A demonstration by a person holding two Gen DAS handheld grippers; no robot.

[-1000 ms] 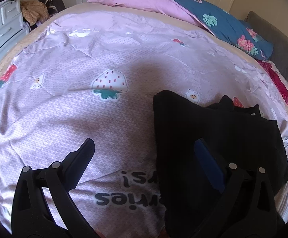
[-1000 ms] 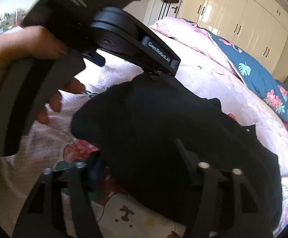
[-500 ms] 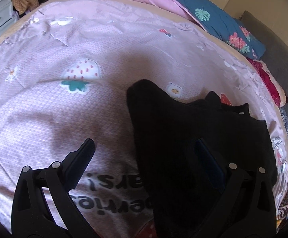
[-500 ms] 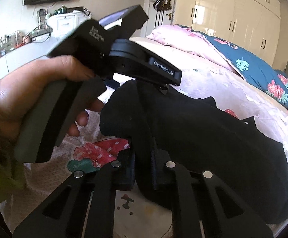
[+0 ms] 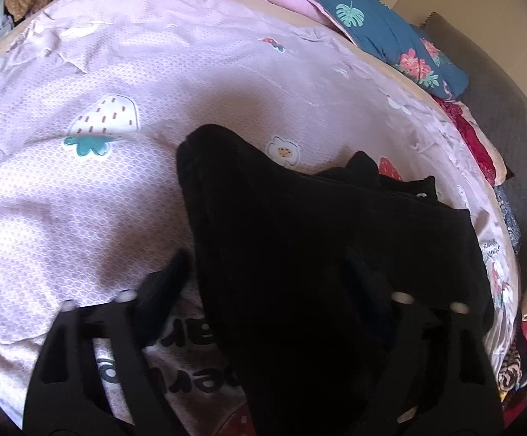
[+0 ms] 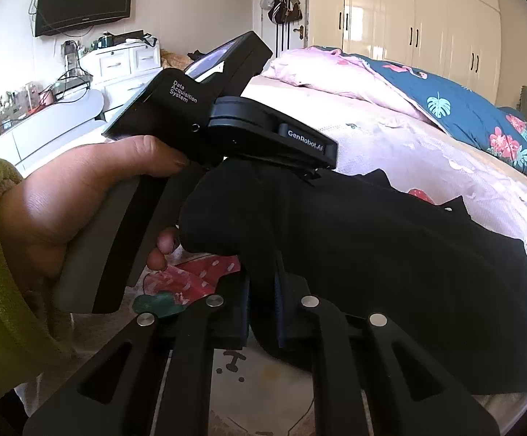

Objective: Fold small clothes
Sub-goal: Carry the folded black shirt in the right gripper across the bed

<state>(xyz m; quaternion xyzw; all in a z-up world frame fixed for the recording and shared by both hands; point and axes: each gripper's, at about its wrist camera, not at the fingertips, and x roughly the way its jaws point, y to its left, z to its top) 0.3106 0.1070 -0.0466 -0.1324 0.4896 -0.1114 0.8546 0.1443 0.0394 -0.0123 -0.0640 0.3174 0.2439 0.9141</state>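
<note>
Mid-fold on the pink bedspread (image 5: 125,189): the right gripper (image 6: 262,301) pinches the black garment's (image 6: 390,254) near edge, the left gripper (image 5: 274,272) half-open astride it, the fold apparently unfinished.

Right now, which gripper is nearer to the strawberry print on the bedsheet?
Left. The left gripper straddles the black garment just below the strawberry print. The right gripper pinches the garment's near edge, farther off.

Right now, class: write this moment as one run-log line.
step: folding | item: black garment on bed | right tool: shut on garment edge | left tool: open, straddling garment
</note>
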